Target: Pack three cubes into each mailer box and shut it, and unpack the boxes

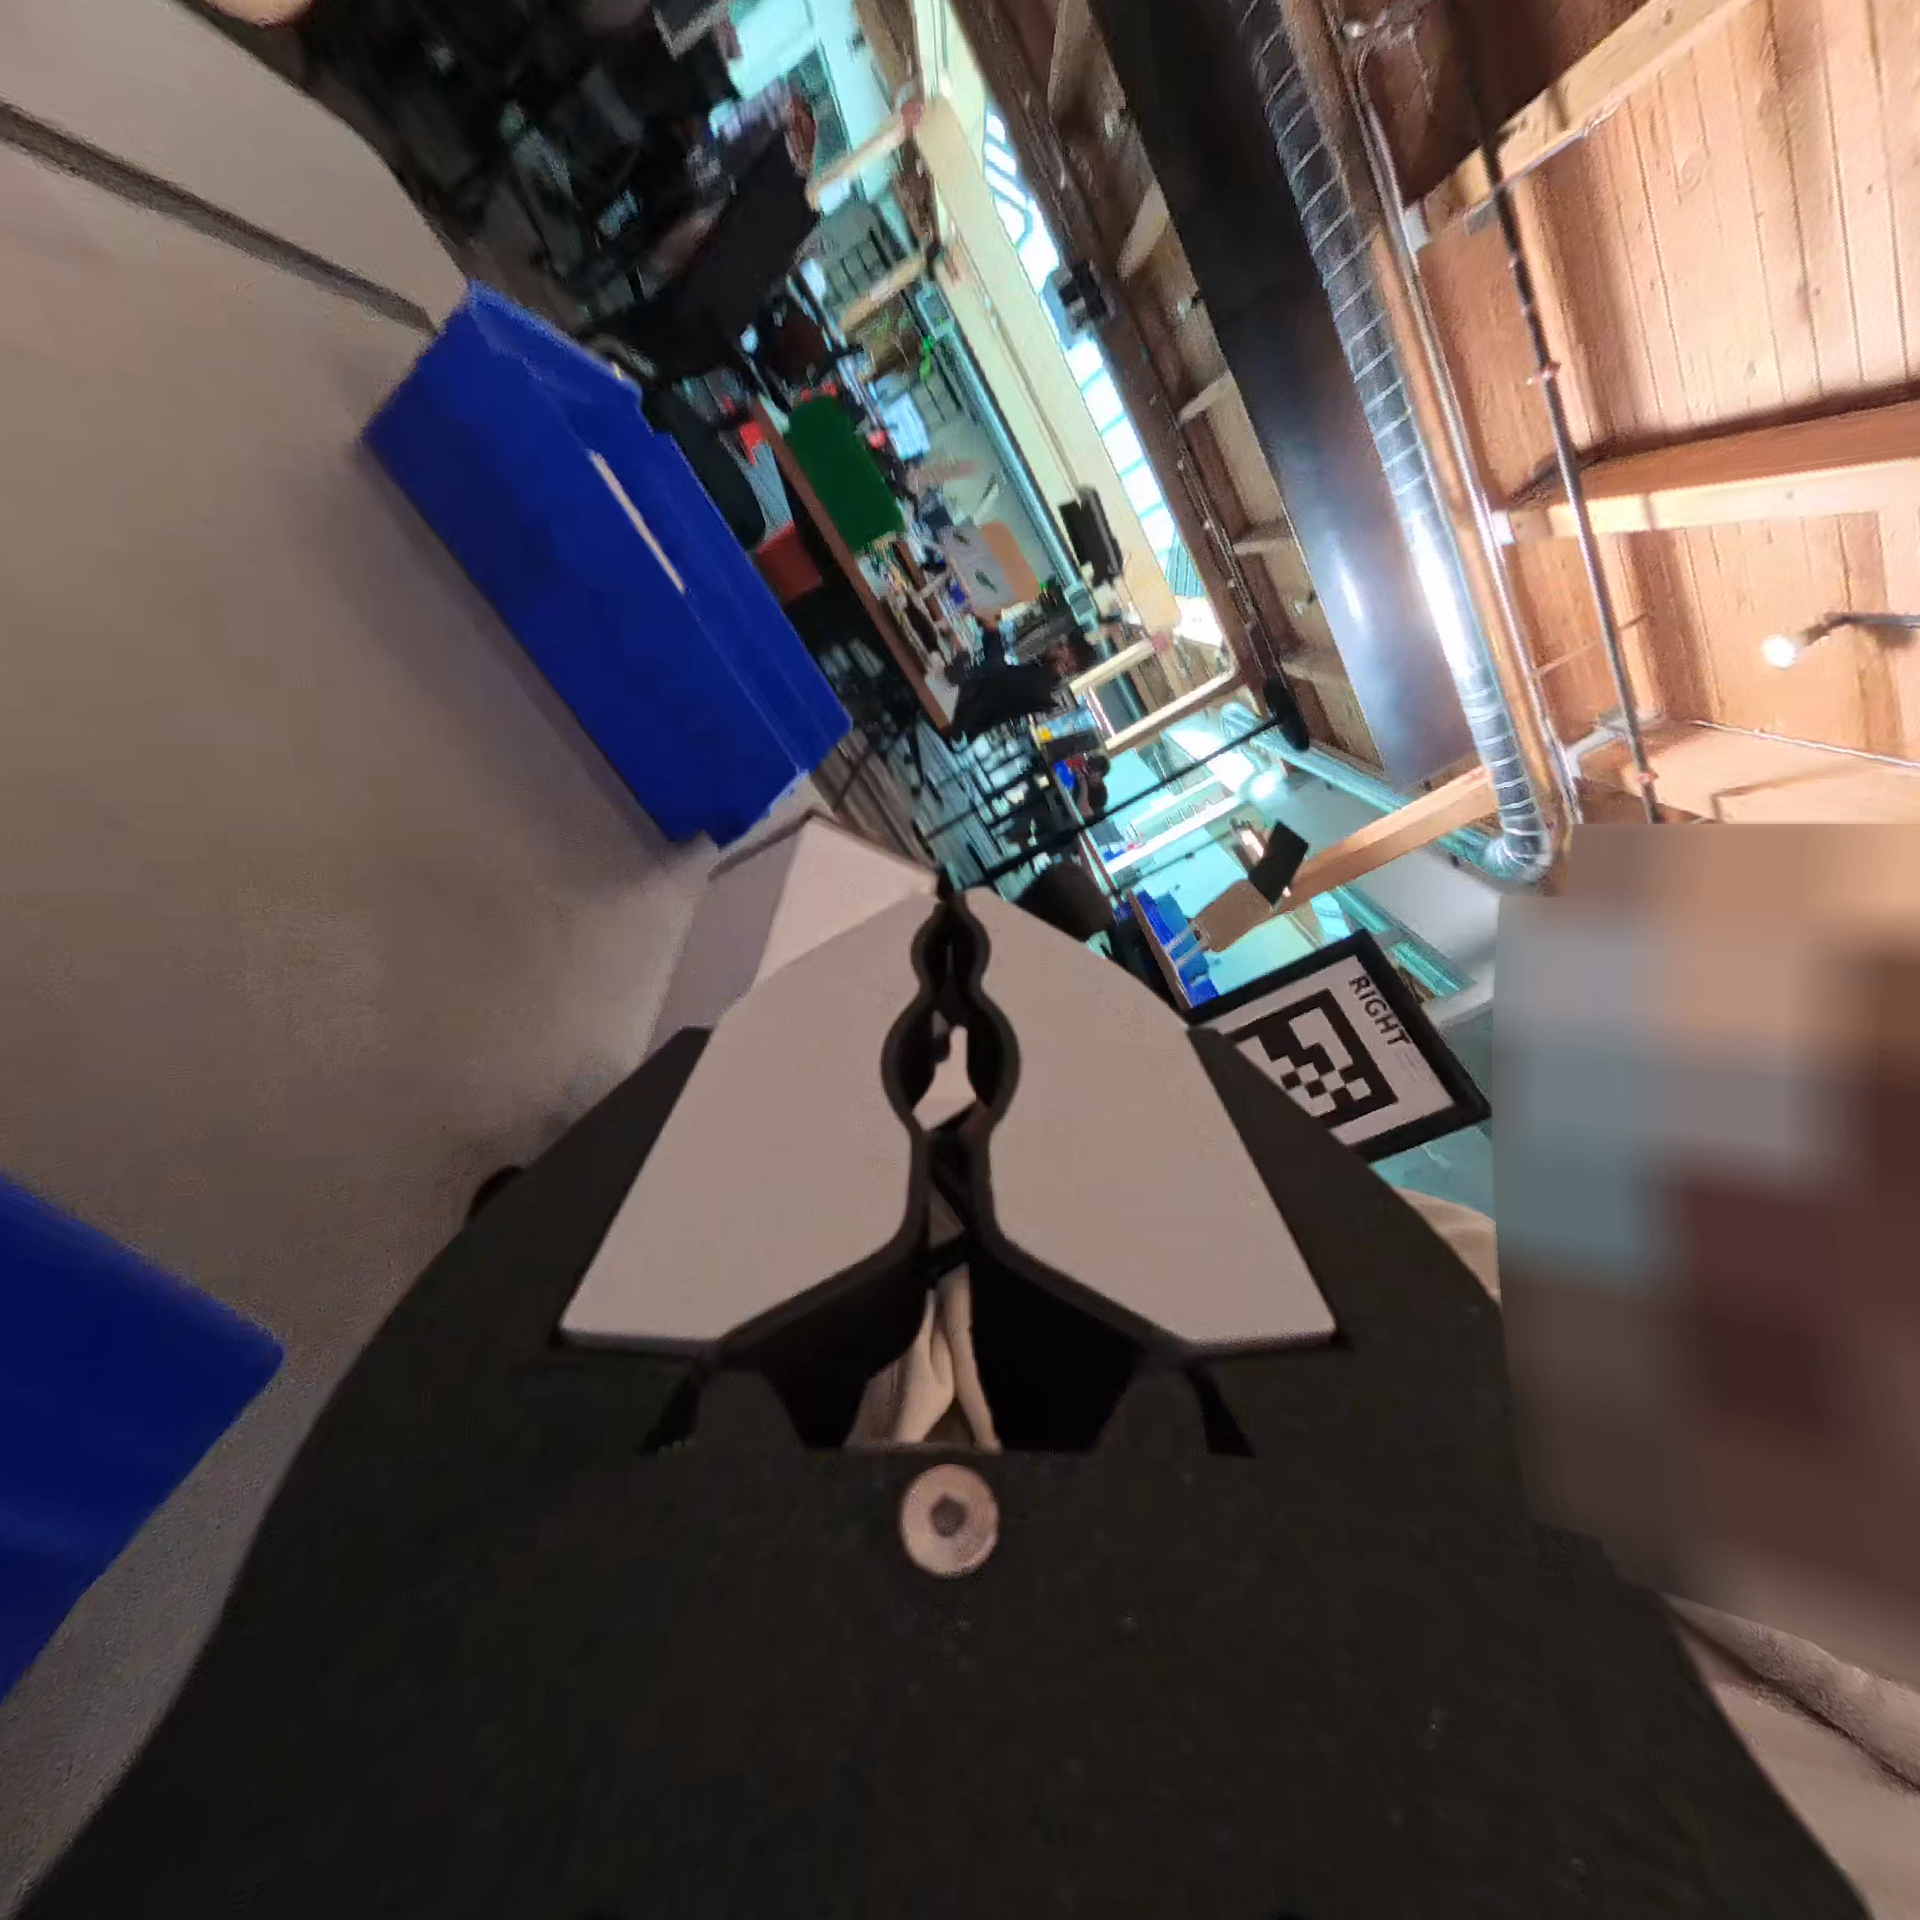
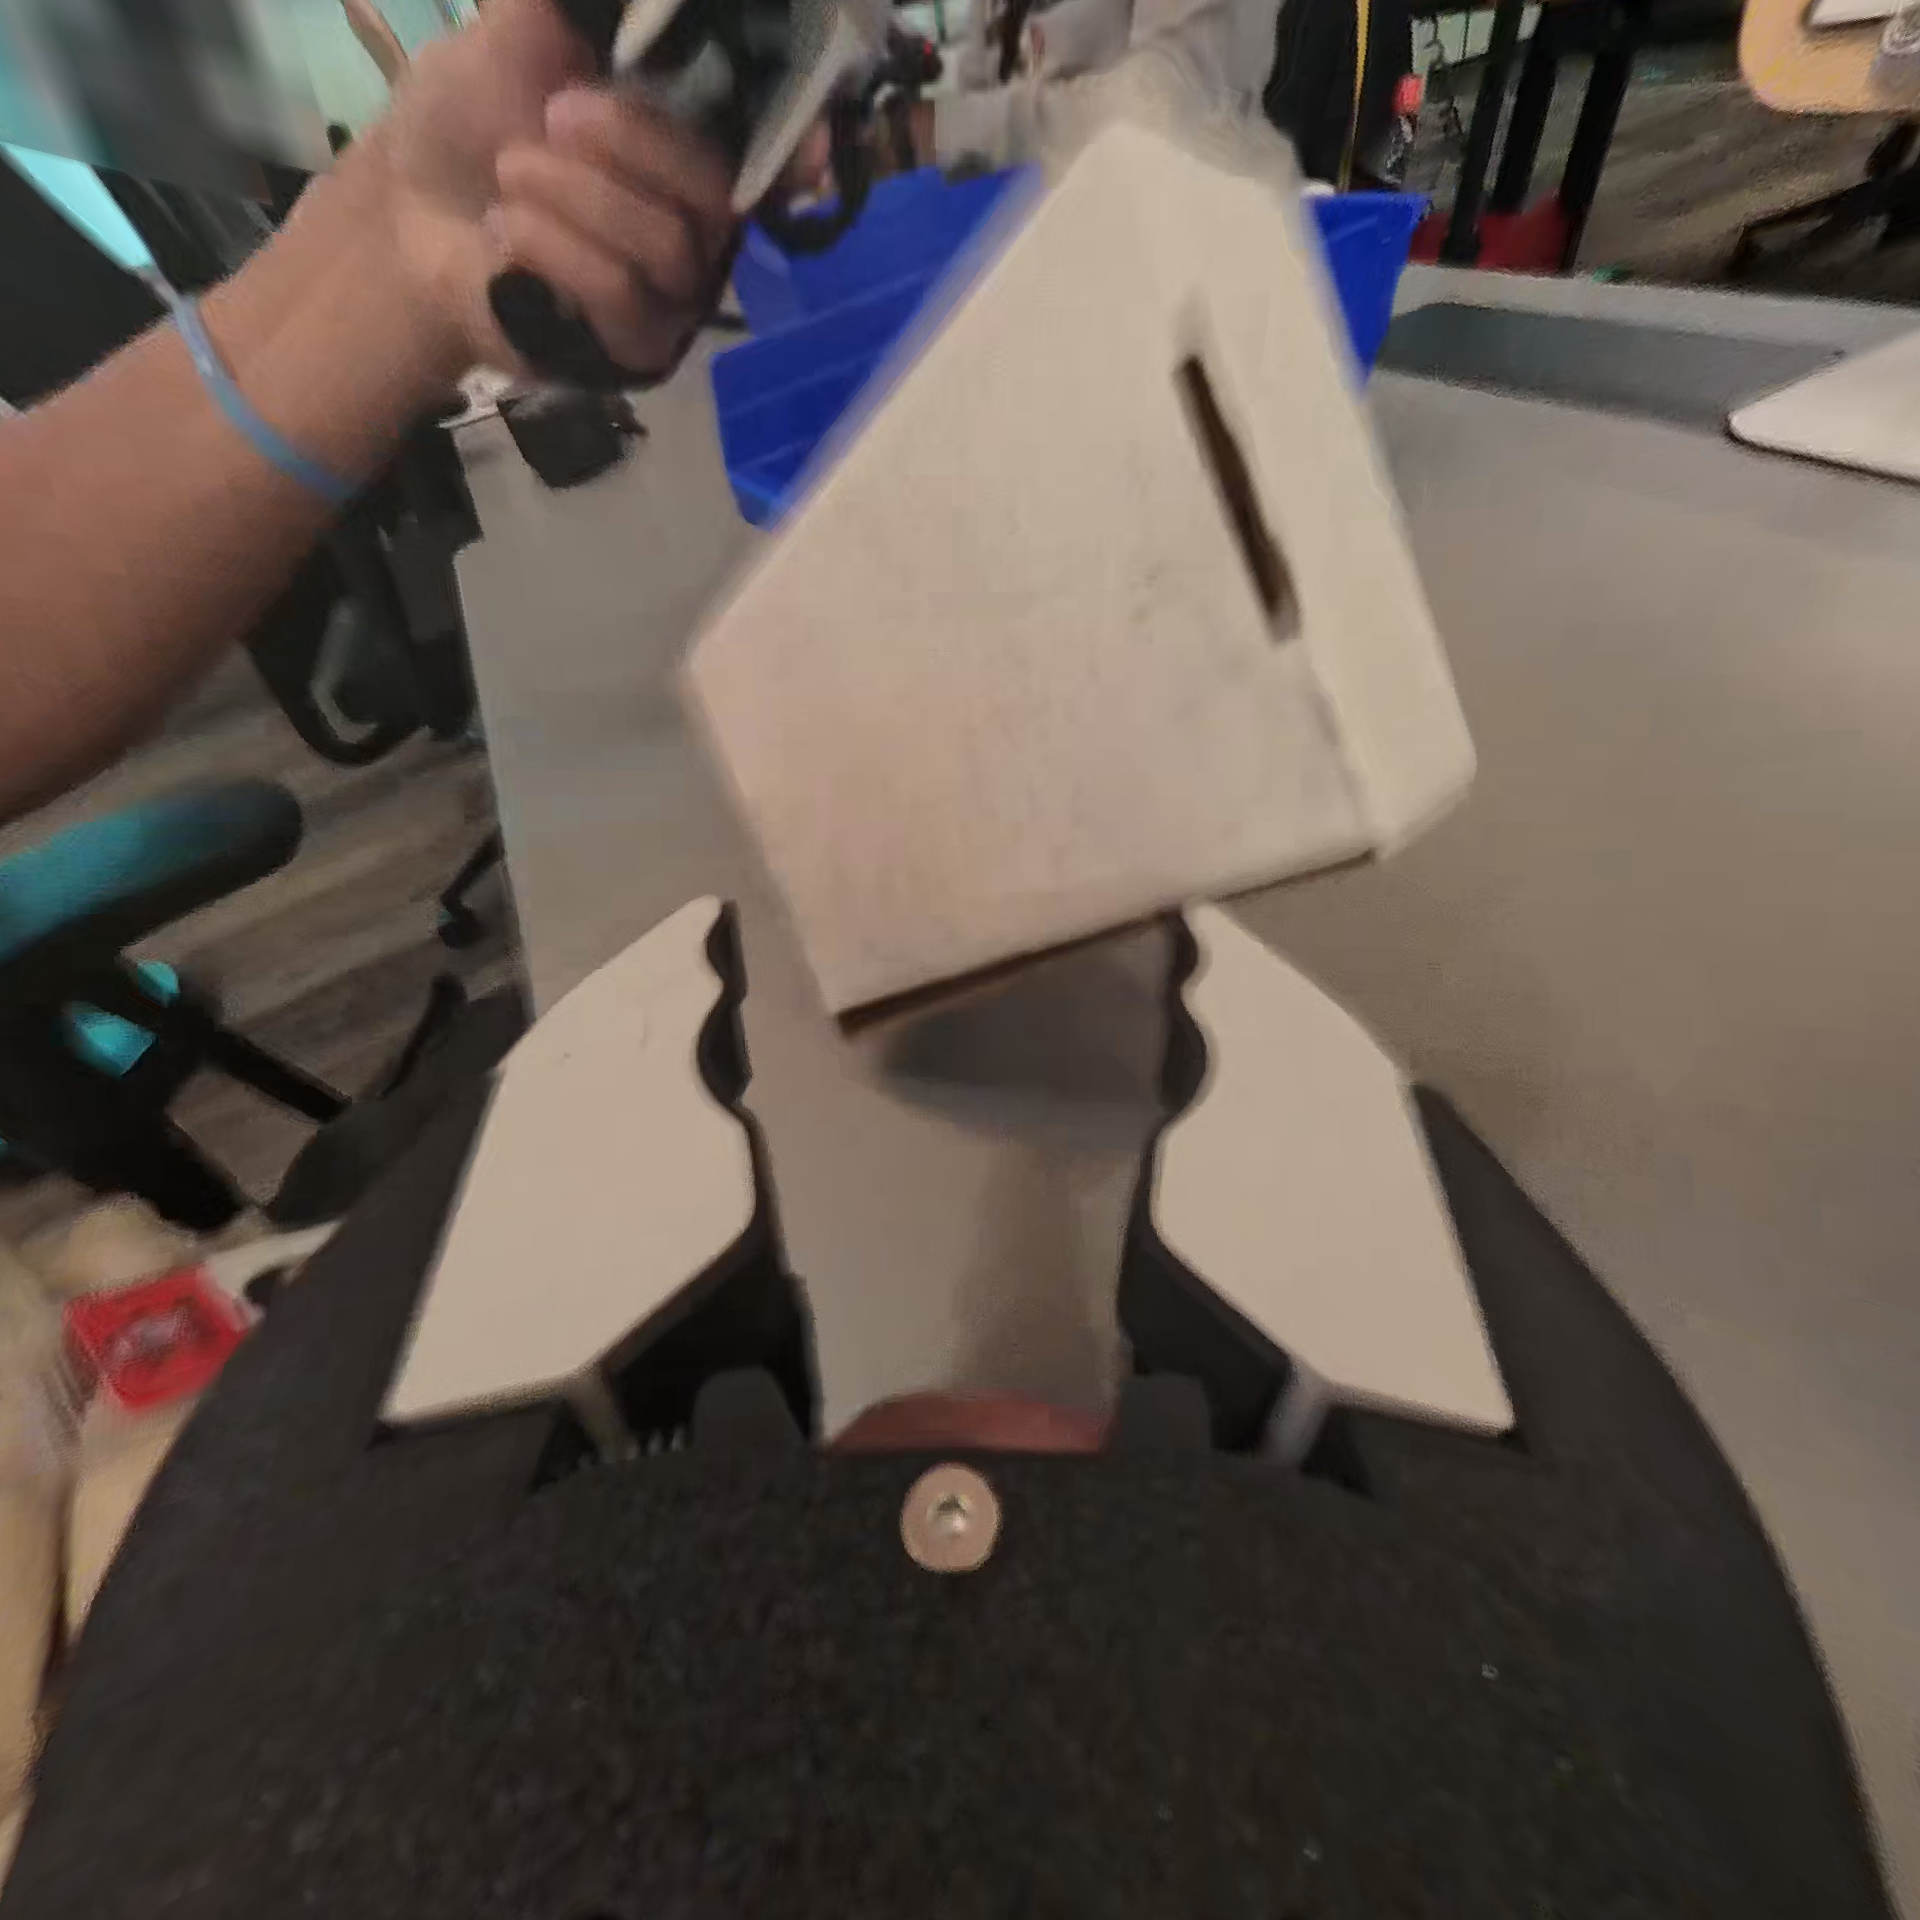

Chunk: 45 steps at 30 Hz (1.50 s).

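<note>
A shut white mailer box point(image 2: 1049, 623) with a slot in its face hangs tilted above the grey table point(image 2: 1621, 831), blurred by motion, its shadow under it. My right gripper point(image 2: 951, 920) is open and empty, its fingertips just below the box's lower edge. A person's hand holds my left gripper point(image 2: 717, 94) at the box's upper left. In the left wrist view, that gripper point(image 1: 951, 909) is shut, and a white corner of the box point(image 1: 831, 904) shows at its tips. No cubes are clearly in view.
Blue bins point(image 2: 821, 343) stand on the table behind the box, and also show in the left wrist view point(image 1: 592, 582). A flat white piece point(image 2: 1849, 416) lies at the far right. A blurred red square thing point(image 2: 145, 1340) and a teal chair point(image 2: 125, 862) are off the table's left edge.
</note>
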Motion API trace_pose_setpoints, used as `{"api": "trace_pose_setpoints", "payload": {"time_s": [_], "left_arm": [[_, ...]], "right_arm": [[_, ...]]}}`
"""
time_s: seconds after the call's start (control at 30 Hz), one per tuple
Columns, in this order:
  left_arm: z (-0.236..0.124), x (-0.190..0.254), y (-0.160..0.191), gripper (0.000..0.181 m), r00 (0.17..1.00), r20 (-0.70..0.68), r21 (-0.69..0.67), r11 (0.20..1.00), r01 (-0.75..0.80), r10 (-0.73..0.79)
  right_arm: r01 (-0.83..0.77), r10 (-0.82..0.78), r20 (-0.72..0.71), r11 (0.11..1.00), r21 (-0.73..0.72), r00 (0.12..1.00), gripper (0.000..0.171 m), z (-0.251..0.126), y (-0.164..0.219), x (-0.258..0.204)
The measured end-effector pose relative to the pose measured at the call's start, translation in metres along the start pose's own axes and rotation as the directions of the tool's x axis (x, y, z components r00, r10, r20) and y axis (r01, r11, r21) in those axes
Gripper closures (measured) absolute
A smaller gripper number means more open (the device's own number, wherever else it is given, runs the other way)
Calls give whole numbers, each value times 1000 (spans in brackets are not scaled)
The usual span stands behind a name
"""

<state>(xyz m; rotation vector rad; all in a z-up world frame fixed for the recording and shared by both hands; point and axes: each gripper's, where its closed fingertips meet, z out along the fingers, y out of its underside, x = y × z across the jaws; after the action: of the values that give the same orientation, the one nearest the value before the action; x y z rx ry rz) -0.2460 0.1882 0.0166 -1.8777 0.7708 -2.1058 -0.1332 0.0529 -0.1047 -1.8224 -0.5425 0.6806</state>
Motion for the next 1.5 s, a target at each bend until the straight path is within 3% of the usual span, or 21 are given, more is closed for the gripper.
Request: {"api": "trace_pose_setpoints", "payload": {"time_s": [0.03,0.13,0.17,0.23,0.37,0.57,0.73,0.9,0.97,1.07,1.17,1.33,1.43,1.5], "left_arm": [[9,-14,7,181,998,58,-30,999,-14,16],[25,-33,23,181,976,192,-76,993,-86,100],[29,-38,32,181,960,239,-118,986,-122,147],[31,-51,56,164,910,351,-219,964,-151,222],[21,-67,85,130,778,511,-337,918,-209,365],[-13,-65,93,119,639,623,-363,890,-275,451],[-16,-93,88,114,572,693,-266,893,-363,439],[-3,-110,91,111,468,712,-354,843,-405,524],[-1,-117,94,111,444,719,-374,836,-402,535],[3,-120,98,113,456,712,-363,836,-411,533],[3,-121,98,114,437,718,-369,829,-421,542],[7,-123,100,109,379,735,-380,805,-456,562],[14,-124,103,101,346,729,-420,786,-454,590],[24,-120,107,103,385,719,-401,798,-450,578]], "right_arm": [[-12,13,-37,1000,9,999,79,9,-2,16],[19,-32,-138,995,-95,990,107,30,15,59],[-36,7,-189,987,-155,982,96,32,23,71],[-87,51,-172,974,-211,984,94,29,28,69],[-116,96,-118,978,-172,988,99,18,31,56],[-158,147,-65,965,-209,987,98,18,42,32],[-85,75,-54,969,-233,996,77,47,20,38],[-75,90,47,962,-262,995,50,93,6,29],[25,-16,39,965,-262,999,43,105,5,15],[193,-262,-113,888,-418,959,26,110,24,25],[203,-299,-162,877,-436,940,26,107,30,26],[86,-209,-182,849,-522,961,37,107,60,40],[101,-224,-188,856,-506,956,63,102,53,47],[141,-291,-219,843,-519,931,67,90,48,61]]}}
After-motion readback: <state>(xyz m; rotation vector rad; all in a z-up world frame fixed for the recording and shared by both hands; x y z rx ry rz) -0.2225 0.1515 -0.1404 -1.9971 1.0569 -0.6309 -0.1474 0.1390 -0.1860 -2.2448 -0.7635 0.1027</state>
